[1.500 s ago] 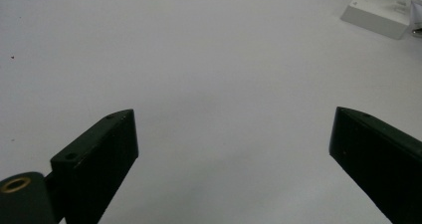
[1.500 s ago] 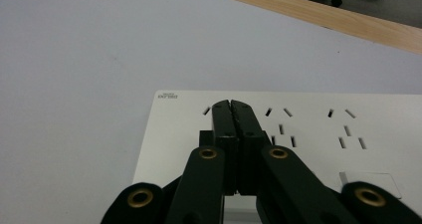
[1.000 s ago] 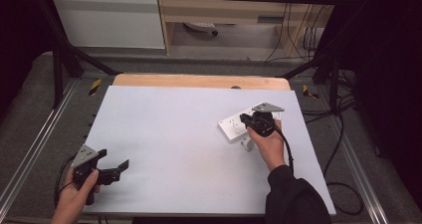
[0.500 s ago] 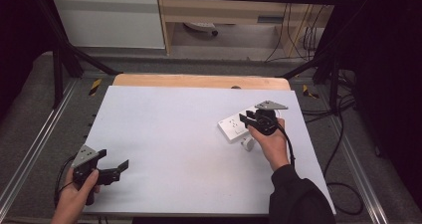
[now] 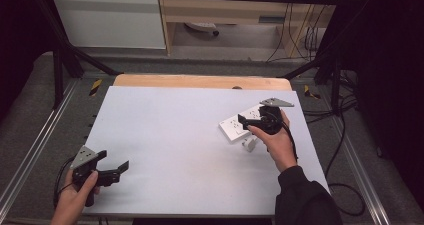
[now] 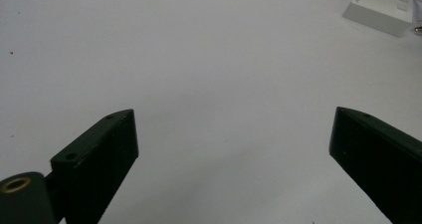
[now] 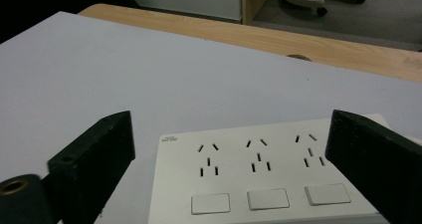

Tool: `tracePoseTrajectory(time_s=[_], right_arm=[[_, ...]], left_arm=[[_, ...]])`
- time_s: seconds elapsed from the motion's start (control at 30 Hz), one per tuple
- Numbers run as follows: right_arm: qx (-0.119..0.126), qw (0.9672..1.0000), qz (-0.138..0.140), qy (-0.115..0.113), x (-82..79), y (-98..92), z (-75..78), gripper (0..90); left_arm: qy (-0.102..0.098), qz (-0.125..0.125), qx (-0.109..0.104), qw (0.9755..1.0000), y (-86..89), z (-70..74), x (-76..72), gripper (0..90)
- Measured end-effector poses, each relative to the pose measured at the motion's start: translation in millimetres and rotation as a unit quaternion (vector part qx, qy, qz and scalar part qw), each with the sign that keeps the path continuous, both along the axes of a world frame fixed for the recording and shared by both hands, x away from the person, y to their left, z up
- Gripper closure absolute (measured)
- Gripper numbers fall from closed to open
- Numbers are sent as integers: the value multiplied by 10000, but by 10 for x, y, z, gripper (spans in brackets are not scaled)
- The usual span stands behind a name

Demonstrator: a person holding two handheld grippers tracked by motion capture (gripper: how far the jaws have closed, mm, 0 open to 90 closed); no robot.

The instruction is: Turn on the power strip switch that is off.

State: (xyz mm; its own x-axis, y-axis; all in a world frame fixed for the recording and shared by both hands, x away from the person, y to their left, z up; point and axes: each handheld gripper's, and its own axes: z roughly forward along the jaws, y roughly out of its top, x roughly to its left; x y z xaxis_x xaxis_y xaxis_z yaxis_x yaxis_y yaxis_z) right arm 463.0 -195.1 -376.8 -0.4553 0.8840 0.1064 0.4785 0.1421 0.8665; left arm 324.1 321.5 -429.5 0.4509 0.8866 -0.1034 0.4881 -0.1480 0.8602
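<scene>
A white power strip (image 5: 233,127) with three socket groups and three switches (image 7: 263,181) lies flat on the table's right side. My right gripper (image 5: 245,120) hovers just over its near end. Its jaws have just been opening and now stand wide apart (image 7: 231,119), with the strip below them and nothing pressed between the pads. My left gripper (image 5: 116,160) rests at the table's front left corner, open (image 6: 234,114), with only bare table between its fingers. The strip's corner (image 6: 380,7) shows far off in the left gripper view.
A small white plug-like piece (image 5: 248,144) lies by the right hand, just in front of the strip. The white table top (image 5: 175,135) ends in a wooden strip (image 5: 200,81) at the back. Cables trail on the floor at the right (image 5: 345,135).
The right hand has shifted only slightly over the power strip. The left gripper has kept still.
</scene>
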Motion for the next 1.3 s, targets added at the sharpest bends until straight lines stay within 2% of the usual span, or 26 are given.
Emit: tracePoseTrajectory(time_s=[0.13, 0.43, 0.67, 0.9, 1.07, 1.2, 1.3], right_arm=[[76, 9999, 30, -74, -54, -33, 74, 34], [85, 9992, -209, -341, -113, -91, 122, 41], [99, 9990, -242, -363, -139, -131, 139, 43], [214, 9983, -295, -460, -212, -181, 180, 39], [140, 9983, -311, -465, -252, -220, 174, 39], [88, 9987, -274, -432, -312, -283, 189, 40], [163, 9986, -255, -430, -382, -342, 203, 41]], left_arm=[[3, -4, 50, 10000, -14, -2, -2, 55], [-6, -4, 33, 10000, -7, -3, -13, 54], [3, -22, 34, 10000, -14, -4, -9, 55], [-3, -10, 27, 10000, -7, -1, -13, 54], [10, -16, 29, 10000, -10, -5, -13, 55], [28, -25, 46, 10000, -11, -7, -13, 54], [48, -33, 64, 10000, -19, -14, -12, 54]])
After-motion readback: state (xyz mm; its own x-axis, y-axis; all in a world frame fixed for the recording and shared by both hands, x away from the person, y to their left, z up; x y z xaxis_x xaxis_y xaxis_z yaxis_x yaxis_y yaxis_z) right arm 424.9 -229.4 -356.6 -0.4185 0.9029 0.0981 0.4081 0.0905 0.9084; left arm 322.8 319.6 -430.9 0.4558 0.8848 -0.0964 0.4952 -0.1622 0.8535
